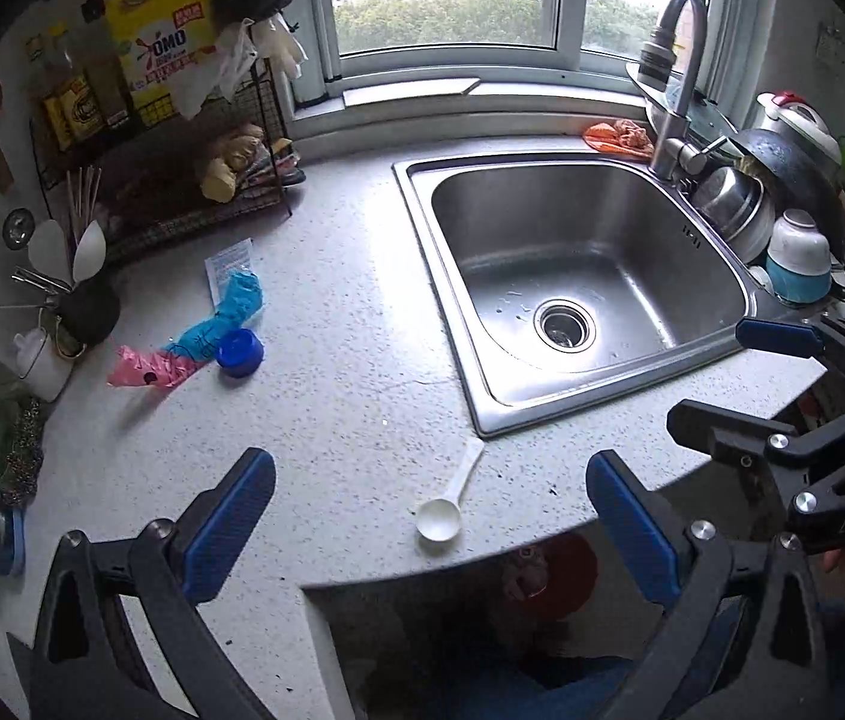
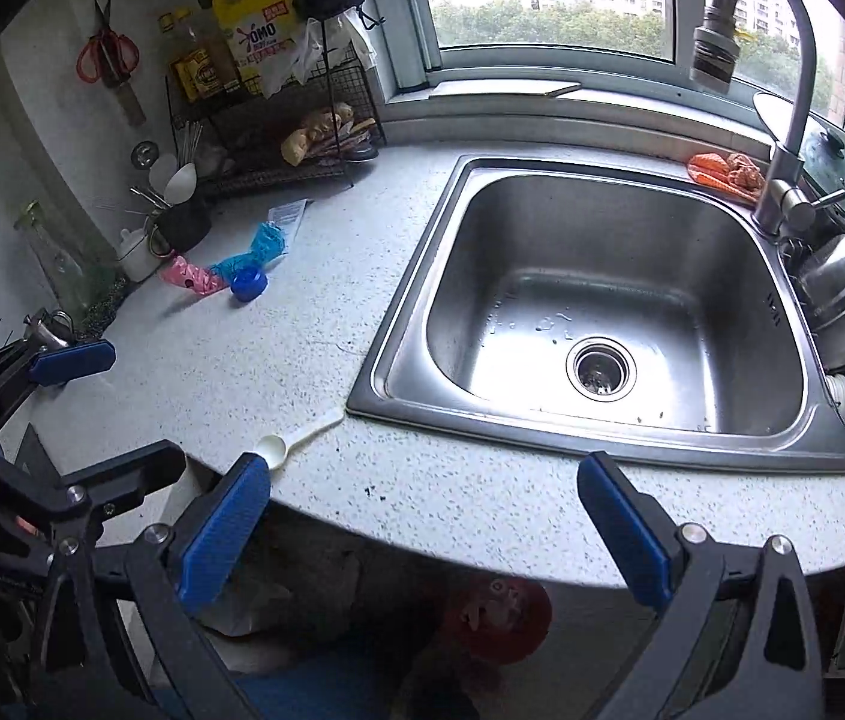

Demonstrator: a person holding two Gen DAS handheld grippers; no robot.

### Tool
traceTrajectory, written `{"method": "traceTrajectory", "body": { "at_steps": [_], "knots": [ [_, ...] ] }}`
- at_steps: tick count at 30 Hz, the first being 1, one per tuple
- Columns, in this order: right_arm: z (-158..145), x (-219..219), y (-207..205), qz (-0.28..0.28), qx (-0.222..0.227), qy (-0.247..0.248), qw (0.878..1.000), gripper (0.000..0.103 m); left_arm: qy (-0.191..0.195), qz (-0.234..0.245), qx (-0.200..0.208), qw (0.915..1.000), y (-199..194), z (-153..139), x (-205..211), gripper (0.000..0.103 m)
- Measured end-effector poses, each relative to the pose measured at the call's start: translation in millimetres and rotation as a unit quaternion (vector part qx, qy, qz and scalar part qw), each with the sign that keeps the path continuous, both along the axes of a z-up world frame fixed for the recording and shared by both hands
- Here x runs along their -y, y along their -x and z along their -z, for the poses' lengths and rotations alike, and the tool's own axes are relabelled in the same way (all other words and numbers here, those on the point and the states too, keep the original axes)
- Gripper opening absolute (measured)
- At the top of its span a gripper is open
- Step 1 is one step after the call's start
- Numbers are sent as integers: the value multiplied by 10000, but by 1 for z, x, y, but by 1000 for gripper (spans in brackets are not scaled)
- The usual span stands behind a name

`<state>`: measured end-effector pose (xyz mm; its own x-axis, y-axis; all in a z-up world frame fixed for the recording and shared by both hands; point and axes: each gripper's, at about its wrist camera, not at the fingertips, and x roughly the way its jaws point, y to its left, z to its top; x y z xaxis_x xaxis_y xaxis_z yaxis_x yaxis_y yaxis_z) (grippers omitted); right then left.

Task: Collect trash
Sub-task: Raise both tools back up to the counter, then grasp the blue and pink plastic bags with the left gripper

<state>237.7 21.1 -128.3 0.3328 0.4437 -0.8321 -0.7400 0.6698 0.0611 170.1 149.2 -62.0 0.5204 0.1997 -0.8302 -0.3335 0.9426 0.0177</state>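
On the speckled counter's left side lie a blue wrapper [image 1: 229,313], a pink wrapper [image 1: 149,367], a blue bottle cap [image 1: 240,351] and a white sachet [image 1: 229,261]; they also show in the right wrist view, with the blue wrapper [image 2: 254,252] and the cap [image 2: 249,284]. A white plastic scoop [image 1: 445,504] lies at the front edge and also shows in the right wrist view [image 2: 296,439]. My left gripper [image 1: 431,516] is open and empty above the scoop. My right gripper [image 2: 422,516] is open and empty over the counter's front edge.
A steel sink [image 1: 578,282] with a tall faucet [image 1: 677,78] fills the right. Stacked pots and bowls [image 1: 782,222] stand beside it. A wire rack [image 1: 170,168] with bottles and a utensil holder [image 1: 83,306] crowd the back left. A red bin [image 2: 500,618] sits below the counter.
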Motion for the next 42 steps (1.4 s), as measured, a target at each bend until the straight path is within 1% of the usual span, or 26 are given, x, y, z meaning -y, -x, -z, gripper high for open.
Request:
{"method": "traceTrajectory", "body": {
  "at_steps": [5, 9, 15, 20, 22, 24, 27, 29, 31, 33, 35, 36, 38, 39, 40, 42],
  "knots": [
    [-4, -56, -12, -374, 120, 40, 9992, 102, -23, -169, -53, 9998, -14, -1, -57, 103],
    [3, -93, -24, -517, 45, 121, 9986, 102, 29, -225, -178, 9996, -23, 1, -100, 103],
    [29, -139, -41, -643, -240, 395, 9969, 102, 138, 35, -480, 9987, -39, 14, -166, 103],
    [45, -161, -48, -645, -348, 615, 9954, 102, 111, 335, -750, 9966, -52, 32, -217, 103],
    [51, -166, -50, -597, -373, 725, 9949, 102, 113, 523, -871, 9948, -59, 41, -233, 103],
    [56, -168, -52, -548, -417, 844, 9941, 102, 38, 701, -1021, 9923, -64, 51, -246, 103],
    [64, -170, -57, -432, -465, 1010, 9929, 102, -25, 951, -1267, 9874, -73, 72, -260, 102],
    [70, -171, -60, -315, -556, 1076, 9921, 102, 24, 1120, -1395, 9839, -78, 87, -268, 91],
    [75, -171, -62, -212, -619, 1148, 9912, 102, 55, 1246, -1506, 9807, -82, 100, -271, 88],
    [78, -172, -63, -135, -652, 1218, 9903, 102, 26, 1385, -1612, 9772, -85, 114, -272, 88],
    [80, -172, -63, -78, -676, 1282, 9894, 102, -7, 1559, -1720, 9727, -87, 125, -271, 77],
    [80, -171, -64, -44, -687, 1308, 9890, 102, 15, 1619, -1747, 9712, -88, 130, -271, 75],
    [81, -169, -64, 25, -702, 1349, 9884, 102, 68, 1652, -1805, 9696, -89, 139, -273, 69],
    [81, -169, -63, 59, -711, 1366, 9881, 102, 71, 1662, -1841, 9687, -90, 143, -273, 68],
    [82, -168, -64, 92, -727, 1380, 9877, 102, 178, 1672, -1749, 9701, -91, 142, -275, 66],
    [83, -167, -63, 126, -751, 1399, 9872, 102, 254, 1652, -1711, 9710, -91, 143, -277, 65]
  ]
}}
